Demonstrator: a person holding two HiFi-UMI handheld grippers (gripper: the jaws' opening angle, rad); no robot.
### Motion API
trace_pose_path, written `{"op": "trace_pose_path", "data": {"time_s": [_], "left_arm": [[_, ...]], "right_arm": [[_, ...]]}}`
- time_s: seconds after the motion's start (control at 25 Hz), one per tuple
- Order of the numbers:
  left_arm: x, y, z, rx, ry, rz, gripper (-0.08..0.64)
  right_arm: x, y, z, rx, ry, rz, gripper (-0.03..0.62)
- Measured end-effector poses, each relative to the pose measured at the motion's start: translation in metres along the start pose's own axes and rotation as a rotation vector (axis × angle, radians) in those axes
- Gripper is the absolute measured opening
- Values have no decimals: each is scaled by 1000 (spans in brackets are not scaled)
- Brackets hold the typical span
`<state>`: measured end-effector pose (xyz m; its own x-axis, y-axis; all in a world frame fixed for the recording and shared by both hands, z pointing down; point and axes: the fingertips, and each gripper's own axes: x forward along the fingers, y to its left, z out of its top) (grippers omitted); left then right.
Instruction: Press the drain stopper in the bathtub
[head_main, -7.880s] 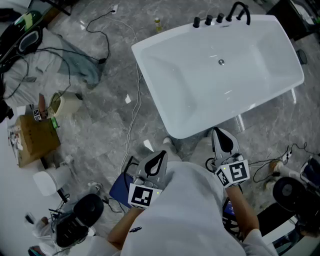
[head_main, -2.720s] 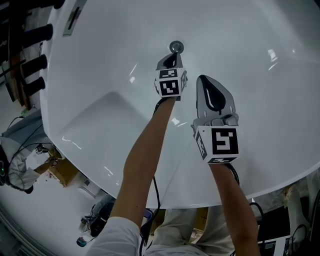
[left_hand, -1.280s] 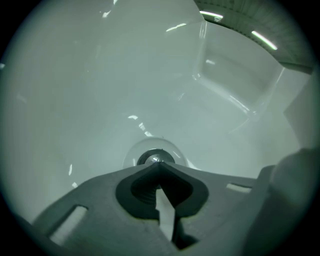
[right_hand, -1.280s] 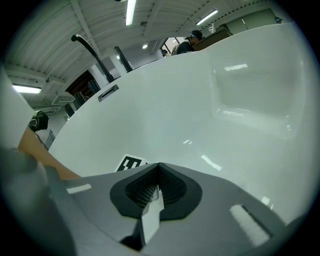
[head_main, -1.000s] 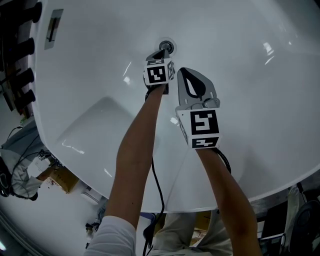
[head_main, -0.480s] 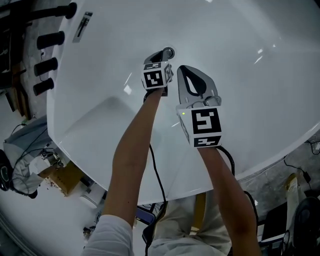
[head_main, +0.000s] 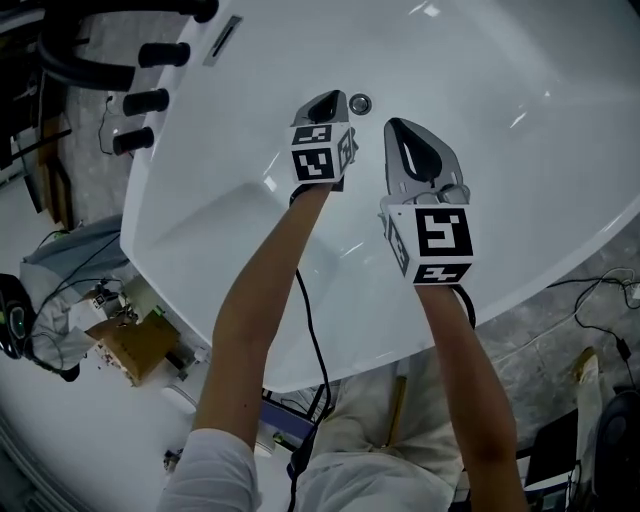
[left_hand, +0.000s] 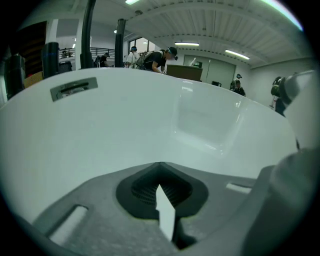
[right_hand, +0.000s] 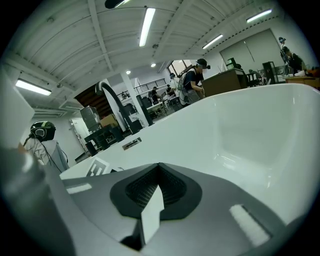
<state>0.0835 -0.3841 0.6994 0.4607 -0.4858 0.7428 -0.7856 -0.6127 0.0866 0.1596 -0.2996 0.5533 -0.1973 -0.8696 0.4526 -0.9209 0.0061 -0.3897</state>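
left tool (head_main: 328, 103) closed, empty, just beside drain stopper (head_main: 360, 102); right tool (head_main: 400, 130) closed, empty; better to centre tip, then press straight down

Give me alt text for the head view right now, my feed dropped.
Left gripper, jaws shut, has its tip just beside the chrome drain stopper in the white bathtub. Right gripper, also shut and empty, hangs nearer the person.

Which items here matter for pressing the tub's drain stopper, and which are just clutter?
Job:
- drain stopper
- bathtub
- left gripper, shut, beside the stopper
- right gripper, shut, empty

Lying about:
- black tap handles
- cardboard box on the floor
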Motion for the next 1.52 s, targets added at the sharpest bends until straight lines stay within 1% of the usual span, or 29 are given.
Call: {"op": "trace_pose_path", "data": {"time_s": [0.24,0.4,0.56,0.68,0.88,0.96,1.16,1.32,1.44,1.52], "left_arm": [[-70,-20,40,25,-79,-56,-2],[-125,-37,63,59,-136,-71,-2],[-182,-59,86,70,-204,-100,-2],[-214,-73,107,88,-255,-114,-2],[-269,-106,114,76,-304,-130,-2],[-304,-105,116,64,-337,-138,-2],[-414,-82,133,42,-429,-152,-2],[-475,-88,139,19,-467,-145,-2],[-524,-93,148,-5,-512,-127,-2],[-560,-96,157,-21,-548,-113,-2]], "right_arm": [[-35,27,24,-46,-11,5,5],[-72,47,40,-62,-16,-3,3],[-112,69,64,-103,-27,-14,4],[-132,77,84,-107,-41,-25,4],[-171,79,100,-108,-42,-35,4],[-184,97,106,-118,-41,-31,3],[-212,168,127,-141,-44,-14,4],[-240,199,149,-163,-63,7,4],[-262,222,165,-164,-81,14,5],[-276,241,176,-156,-94,33,5]]}}
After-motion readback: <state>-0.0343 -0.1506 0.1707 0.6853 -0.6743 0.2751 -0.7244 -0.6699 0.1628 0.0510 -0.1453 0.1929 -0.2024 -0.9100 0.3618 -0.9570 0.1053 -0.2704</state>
